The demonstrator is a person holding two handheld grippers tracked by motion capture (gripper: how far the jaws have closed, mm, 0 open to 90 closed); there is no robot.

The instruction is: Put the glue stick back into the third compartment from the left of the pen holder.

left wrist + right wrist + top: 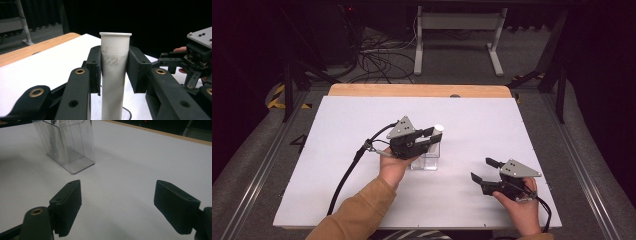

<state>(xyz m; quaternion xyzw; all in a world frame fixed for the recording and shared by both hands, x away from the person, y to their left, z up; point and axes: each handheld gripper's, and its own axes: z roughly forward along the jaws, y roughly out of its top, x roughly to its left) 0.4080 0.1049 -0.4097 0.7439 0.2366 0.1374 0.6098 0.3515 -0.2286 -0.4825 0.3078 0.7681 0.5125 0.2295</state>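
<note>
Above the clear box (426, 156) near mid-surface (337, 150), the left hand-held gripper (115, 62) clamps the white tube (114, 75) upright. Keep it vertical and lower it squarely into the box. Right hand-held gripper (125, 205) rests apart, jaws wide, empty.

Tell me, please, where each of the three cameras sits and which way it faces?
High view: above the person's side, looking forward and down on the white table; both forearms enter below.
Left gripper view: rides the left gripper, jaws clamping the white tube.
Right gripper view: rides the right gripper, jaws apart, facing the clear container.
High and right gripper views share the container.
</note>
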